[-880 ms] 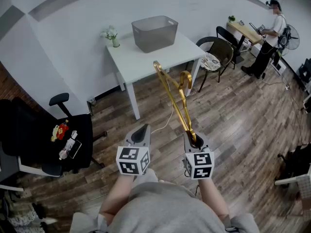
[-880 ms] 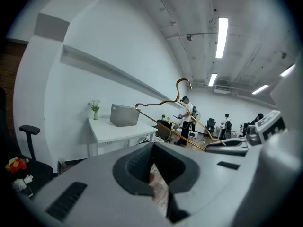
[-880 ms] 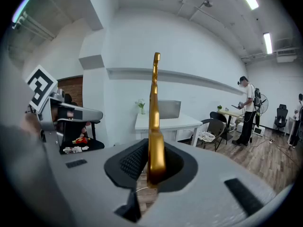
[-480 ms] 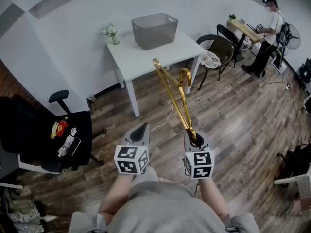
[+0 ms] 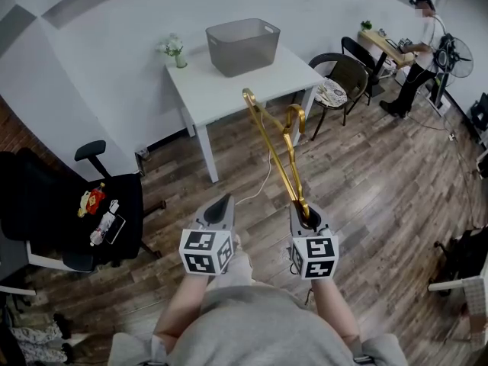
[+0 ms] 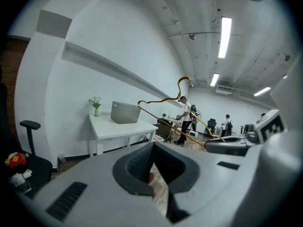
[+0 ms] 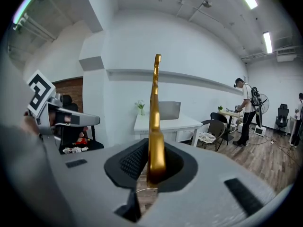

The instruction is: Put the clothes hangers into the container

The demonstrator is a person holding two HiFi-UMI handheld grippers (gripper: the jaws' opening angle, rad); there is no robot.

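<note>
The right claw (image 5: 306,216) clamps a slim, glossy gold hanger (image 5: 286,178).

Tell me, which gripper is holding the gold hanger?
The right gripper: the gold hanger sticks up from between its jaws. The left gripper holds nothing.

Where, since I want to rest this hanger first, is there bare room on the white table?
The front half of the white table is bare from edge to edge, before the grey container. A strip lies free between the container and the flower vase. Only the back, where those two stand, is crowded.
</note>
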